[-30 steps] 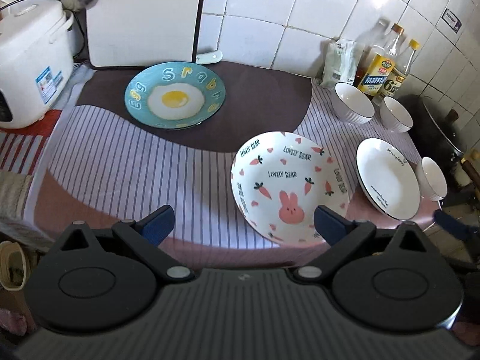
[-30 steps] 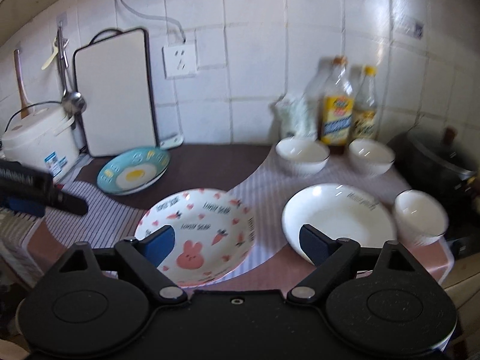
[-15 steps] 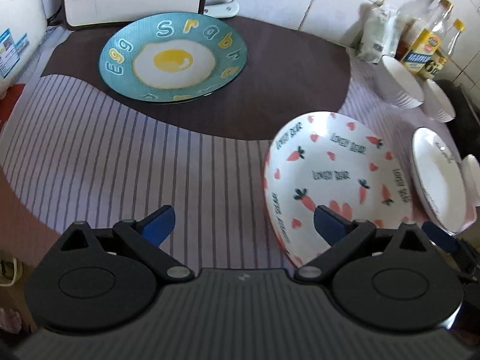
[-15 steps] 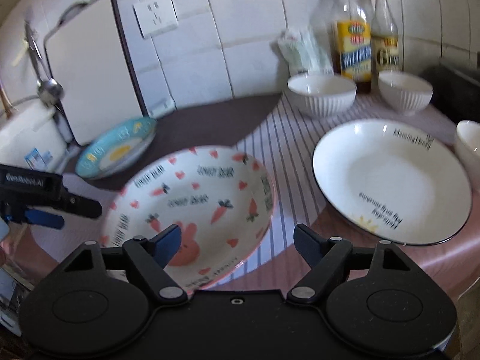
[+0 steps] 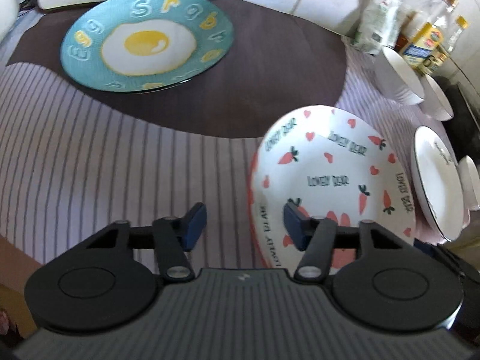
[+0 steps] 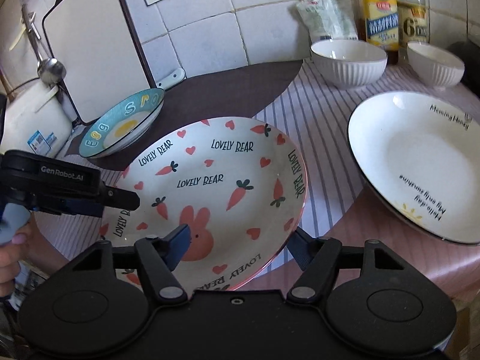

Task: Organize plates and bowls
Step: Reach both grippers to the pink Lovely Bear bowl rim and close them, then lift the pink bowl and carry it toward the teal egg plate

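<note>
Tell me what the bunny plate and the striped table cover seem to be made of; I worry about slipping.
Bunny plate: looks like glazed ceramic, glossy with printed carrots and hearts and a thin pink rim. Table cover: probably soft plastic or coated cloth; it lies smooth with a faint sheen and bends over the counter edge. Neither can be confirmed by sight.

Centre: white bunny plate (image 6: 216, 186) with pink carrots, hearts; upper left: teal egg plate (image 5: 147, 40); striped lilac cloth (image 5: 90, 150).

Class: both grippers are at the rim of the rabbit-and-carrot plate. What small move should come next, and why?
Probably finish closing both. The left gripper and right gripper each straddle the rabbit plate rim, jaws closing but pads apparently not yet pressing. Gripped on both sides, it could then lift level.
</note>
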`<state>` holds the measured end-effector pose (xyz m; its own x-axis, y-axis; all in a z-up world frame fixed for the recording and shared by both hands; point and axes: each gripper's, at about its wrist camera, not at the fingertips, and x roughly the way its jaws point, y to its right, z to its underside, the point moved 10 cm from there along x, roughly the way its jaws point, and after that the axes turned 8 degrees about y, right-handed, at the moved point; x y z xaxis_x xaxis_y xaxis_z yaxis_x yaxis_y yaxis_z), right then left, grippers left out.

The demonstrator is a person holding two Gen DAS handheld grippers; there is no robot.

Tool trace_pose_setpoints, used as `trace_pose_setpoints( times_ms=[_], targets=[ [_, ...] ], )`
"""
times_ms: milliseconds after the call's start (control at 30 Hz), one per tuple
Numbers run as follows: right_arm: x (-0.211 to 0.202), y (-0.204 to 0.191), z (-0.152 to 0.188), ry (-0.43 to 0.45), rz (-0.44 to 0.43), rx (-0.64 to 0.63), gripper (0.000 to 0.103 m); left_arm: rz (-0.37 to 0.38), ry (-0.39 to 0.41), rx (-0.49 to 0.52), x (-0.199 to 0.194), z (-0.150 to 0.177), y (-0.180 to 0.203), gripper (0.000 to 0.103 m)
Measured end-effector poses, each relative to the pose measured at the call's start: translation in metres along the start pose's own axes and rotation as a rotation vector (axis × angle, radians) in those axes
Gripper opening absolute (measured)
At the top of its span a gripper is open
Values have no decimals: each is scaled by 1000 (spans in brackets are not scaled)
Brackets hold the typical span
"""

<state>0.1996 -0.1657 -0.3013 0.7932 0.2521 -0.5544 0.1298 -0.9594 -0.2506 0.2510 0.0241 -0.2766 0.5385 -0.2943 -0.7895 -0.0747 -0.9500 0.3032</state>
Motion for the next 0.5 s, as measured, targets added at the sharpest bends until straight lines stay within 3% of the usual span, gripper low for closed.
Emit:
trace_pose_setpoints(
  times_ms=[33, 67, 167, 367, 467, 500],
  targets=[
    [1, 1, 1, -11, -8, 27, 69, 9, -7, 0, 1, 1, 2, 43],
    [3, 2, 3, -22, -14, 50, 69, 14, -20, -3, 3, 3, 3, 31],
    [4, -1, 4, -15, -5, 19, 68, 30, -40, -1, 3, 7, 9, 20],
    [3, -2, 5, -12, 2, 5, 67, -4, -15, 37, 4, 13, 19, 25],
    [1, 3, 5, -2, 23, -7, 50, -6, -23, 37, 4, 12, 18, 26],
    [0, 7, 4, -1, 40, -7, 37, -9, -23, 44, 3, 12, 18, 26]
  ],
)
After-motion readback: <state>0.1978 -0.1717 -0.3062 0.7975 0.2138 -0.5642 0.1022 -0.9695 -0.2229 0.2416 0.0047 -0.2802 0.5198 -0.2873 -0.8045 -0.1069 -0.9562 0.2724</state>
